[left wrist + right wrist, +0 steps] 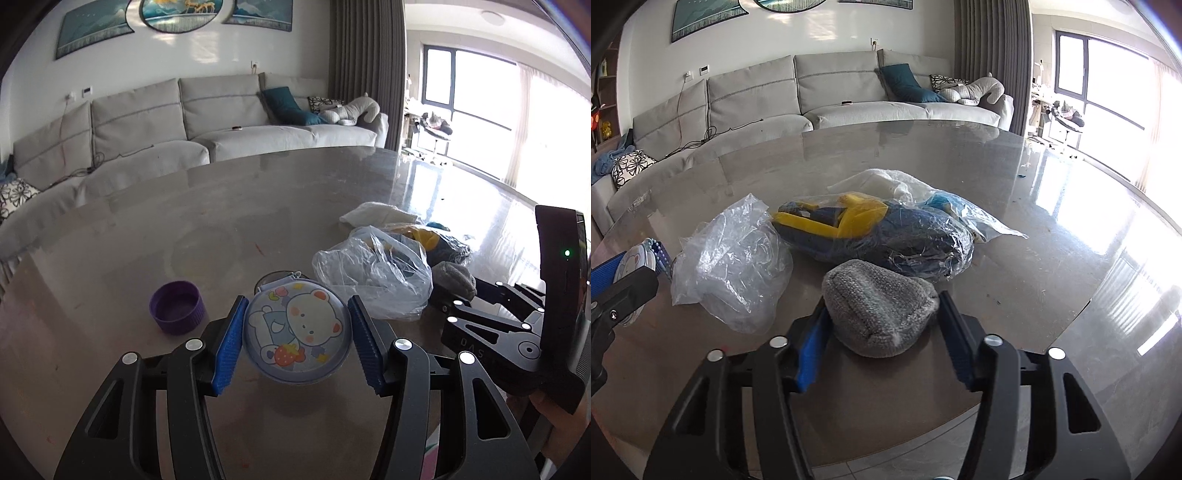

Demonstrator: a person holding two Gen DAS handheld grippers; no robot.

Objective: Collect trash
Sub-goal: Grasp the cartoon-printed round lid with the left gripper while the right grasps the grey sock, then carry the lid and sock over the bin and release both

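A round tin with a cartoon bear lid sits between the blue pads of my left gripper, which is shut on its sides just above the glossy grey table. My right gripper is shut on a grey knitted cloth bundle that rests near the table's front edge. In the left wrist view that bundle shows at the right, with the right gripper's black body behind it. The tin and the left gripper's blue pad appear at the far left of the right wrist view.
A crumpled clear plastic bag lies between the two grippers. Behind the bundle is a blue and yellow item wrapped in plastic, with white wrapping beyond it. A purple cap stands left of the tin. A grey sofa runs along the table's far side.
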